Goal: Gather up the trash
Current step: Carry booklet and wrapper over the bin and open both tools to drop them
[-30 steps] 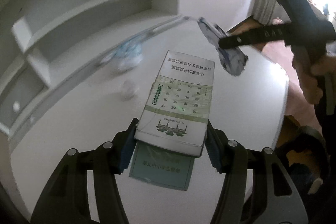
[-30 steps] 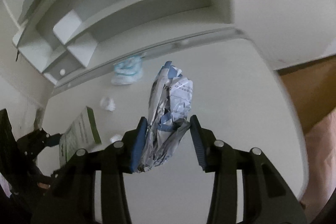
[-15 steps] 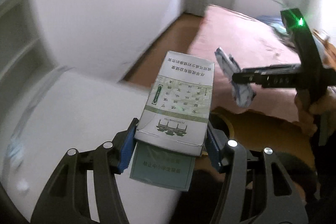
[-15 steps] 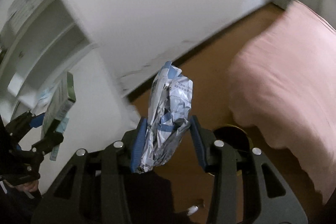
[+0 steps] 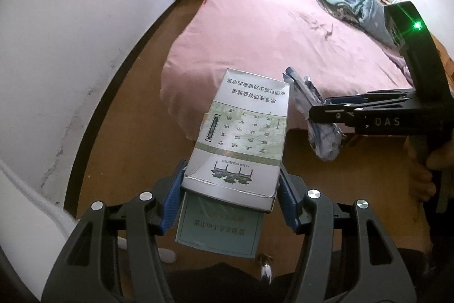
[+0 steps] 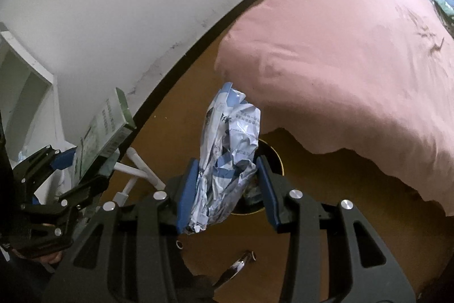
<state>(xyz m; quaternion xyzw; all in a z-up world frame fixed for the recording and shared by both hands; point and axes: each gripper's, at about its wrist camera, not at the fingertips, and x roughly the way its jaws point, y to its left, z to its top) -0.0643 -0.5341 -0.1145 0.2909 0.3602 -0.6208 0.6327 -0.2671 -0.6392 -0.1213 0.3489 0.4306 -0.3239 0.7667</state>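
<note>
My left gripper is shut on a flattened green and white cigarette carton, its blue pads pressing both sides of the carton's near end. My right gripper is shut on a crumpled blue and white plastic wrapper. Both are held over the brown floor, pointing down. In the left wrist view the right gripper comes in from the right with the wrapper hanging from it. In the right wrist view the left gripper and its carton sit at the left. A dark round bin lies right behind the wrapper.
A bed with a pink sheet fills the far right, with bundled clothes at its head. A white wall runs along the left. White table legs and a white shelf stand at the left. A hand grips the right tool.
Both grippers have swung away from the white table and shelves, over the floor beside the bed, and sunk a little. Each still holds its piece of trash.
</note>
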